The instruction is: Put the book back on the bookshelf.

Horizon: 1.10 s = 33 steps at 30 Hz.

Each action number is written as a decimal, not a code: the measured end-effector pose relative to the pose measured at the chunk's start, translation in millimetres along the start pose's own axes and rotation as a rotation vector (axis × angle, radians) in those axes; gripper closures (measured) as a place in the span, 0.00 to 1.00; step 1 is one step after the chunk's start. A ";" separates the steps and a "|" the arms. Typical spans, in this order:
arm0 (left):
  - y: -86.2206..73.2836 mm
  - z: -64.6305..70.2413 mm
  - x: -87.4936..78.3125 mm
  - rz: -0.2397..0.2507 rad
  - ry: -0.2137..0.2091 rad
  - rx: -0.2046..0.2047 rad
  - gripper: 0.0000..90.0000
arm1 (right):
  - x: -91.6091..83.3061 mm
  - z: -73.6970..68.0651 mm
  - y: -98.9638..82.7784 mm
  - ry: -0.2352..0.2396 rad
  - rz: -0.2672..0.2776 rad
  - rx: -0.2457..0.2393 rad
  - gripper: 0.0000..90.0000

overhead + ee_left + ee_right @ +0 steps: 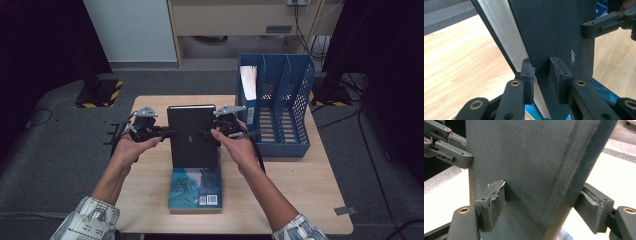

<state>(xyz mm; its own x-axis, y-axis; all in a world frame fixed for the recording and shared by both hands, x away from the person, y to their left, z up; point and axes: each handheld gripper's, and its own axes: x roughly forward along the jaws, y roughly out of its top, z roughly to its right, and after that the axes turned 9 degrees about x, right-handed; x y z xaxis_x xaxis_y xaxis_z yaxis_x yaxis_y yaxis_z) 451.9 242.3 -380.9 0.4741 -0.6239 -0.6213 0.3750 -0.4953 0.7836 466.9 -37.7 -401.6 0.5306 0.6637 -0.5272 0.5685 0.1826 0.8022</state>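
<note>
The person's left forearm comes in from the near edge of the pale wooden table (pixel 150 200), palm turned up under the left gripper (pixel 167 133), which points level toward the right. Its jaws are clamped on the left edge of the black hardcover book (pixel 192 132), one pad on the front cover and one behind it; the left gripper view shows the pads pressing a cover with the white page block beside them.

The book stands upright in the middle of the table, its long axis vertical, its dark cover facing the near side. Just in front of its foot lies a flat teal paperback with a barcode (pixel 196 187), lengthwise from near to far.

The right forearm mirrors the left, hand cupped below the right gripper (pixel 206 134), which points level toward the left. Its jaws grip the book's thicker right side, a pad on each face, as the right gripper view shows.

To the far right stands a blue perforated plastic file rack (pixel 292 100) with upright dividers, white papers (pixel 248 82) in its leftmost slot. The rack is near the right hand, not touching it.
</note>
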 end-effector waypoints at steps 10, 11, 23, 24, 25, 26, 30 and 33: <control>7.5 -10.6 4.6 -0.009 0.009 0.000 0.82 | 9.0 6.6 10.4 -0.024 0.014 -0.006 0.30; 7.1 -9.3 3.8 -0.008 0.009 0.004 0.82 | 8.6 6.1 10.1 -0.025 0.014 -0.009 0.30; -7.4 29.9 -11.8 0.004 0.088 0.034 0.81 | -15.2 -13.8 -5.9 -0.036 0.036 -0.084 0.32; -7.4 29.9 -11.8 0.004 0.088 0.034 0.81 | -17.1 -15.2 -7.9 -0.035 0.042 -0.088 0.32; -10.9 34.9 -13.6 0.012 0.095 0.041 0.81 | -18.5 -15.7 -9.4 -0.034 0.045 -0.093 0.32; -13.5 37.2 -14.4 0.020 0.095 0.035 0.81 | -20.2 -16.6 -11.3 -0.031 0.047 -0.096 0.32; -17.5 40.4 -16.6 0.032 0.087 0.034 0.80 | -24.8 -20.7 -16.0 -0.028 0.050 -0.123 0.31; -21.0 44.6 -19.3 0.036 0.082 0.043 0.79 | -26.8 -24.1 -17.6 -0.025 0.042 -0.139 0.29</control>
<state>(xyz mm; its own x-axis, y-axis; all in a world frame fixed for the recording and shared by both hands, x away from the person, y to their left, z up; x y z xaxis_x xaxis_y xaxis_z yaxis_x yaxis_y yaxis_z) 399.3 237.8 -385.4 0.5511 -0.5908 -0.5894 0.3228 -0.5004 0.8034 427.5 -41.2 -394.8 0.5684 0.6548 -0.4982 0.4539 0.2554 0.8536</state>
